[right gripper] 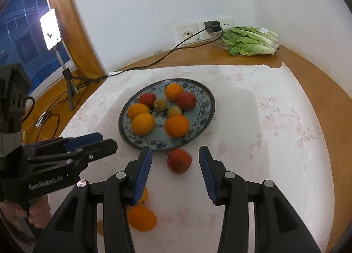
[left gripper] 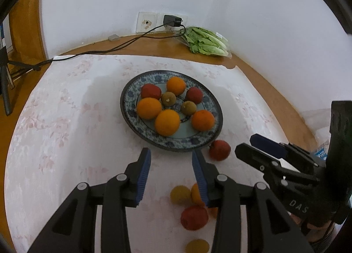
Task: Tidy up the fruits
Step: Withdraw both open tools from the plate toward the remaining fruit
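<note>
On the flowered tablecloth point(right gripper: 275, 120), just short of the near rim of the blue-patterned plate point(right gripper: 204, 103), sits one red apple point(right gripper: 179, 161); it looks close to the rim but whether it touches I cannot tell. My right gripper point(right gripper: 176, 171) hangs over it with both jaws apart and nothing between the pads; the apple lies ahead of the tips, roughly centred in the gap. My left gripper point(left gripper: 171, 173) is likewise parted and empty, aimed at bare cloth before the plate. The plate already carries four oranges, two red apples and two small brownish-green fruits. Loose fruit nearer me: an orange point(right gripper: 142, 217) under the right gripper's left finger, and in the left wrist view a red apple point(left gripper: 194, 217) and a yellowish fruit point(left gripper: 180, 194), all blurred. Judgement on handling: the apple should be firm, fairly heavy for its size, smooth-skinned and round, so prone to roll or squirt out of a shallow pinch. Best hold is across its widest girth, pads level on opposite flanks, moderate squeeze to avoid bruising. Risk: nudging it against the plate's rim on approach.
</note>
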A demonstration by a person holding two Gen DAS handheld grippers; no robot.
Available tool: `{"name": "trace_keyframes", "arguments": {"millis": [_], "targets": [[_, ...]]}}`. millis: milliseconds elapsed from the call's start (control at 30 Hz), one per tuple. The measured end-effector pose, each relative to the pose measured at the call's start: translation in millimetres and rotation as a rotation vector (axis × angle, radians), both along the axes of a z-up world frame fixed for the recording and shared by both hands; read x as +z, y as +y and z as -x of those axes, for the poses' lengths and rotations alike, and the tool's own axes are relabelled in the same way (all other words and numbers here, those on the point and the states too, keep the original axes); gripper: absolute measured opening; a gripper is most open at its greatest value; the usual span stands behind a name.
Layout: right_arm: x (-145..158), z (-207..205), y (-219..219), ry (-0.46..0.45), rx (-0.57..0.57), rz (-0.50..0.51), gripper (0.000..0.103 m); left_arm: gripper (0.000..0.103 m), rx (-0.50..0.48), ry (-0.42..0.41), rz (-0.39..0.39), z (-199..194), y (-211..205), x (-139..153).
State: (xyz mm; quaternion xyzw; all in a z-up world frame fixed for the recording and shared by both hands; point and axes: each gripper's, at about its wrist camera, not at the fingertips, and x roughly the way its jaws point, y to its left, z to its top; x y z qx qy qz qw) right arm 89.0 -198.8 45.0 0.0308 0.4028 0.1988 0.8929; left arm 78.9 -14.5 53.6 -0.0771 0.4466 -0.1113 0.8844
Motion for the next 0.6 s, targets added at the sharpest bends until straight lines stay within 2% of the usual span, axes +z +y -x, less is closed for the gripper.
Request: {"name": "trace_keyframes", "arguments": {"millis": [600], "targets": [[-9,51,9,0.032,0.056,0.017,0.045,0.041,0.015,0.026,0.008,37,11,-4]]}}
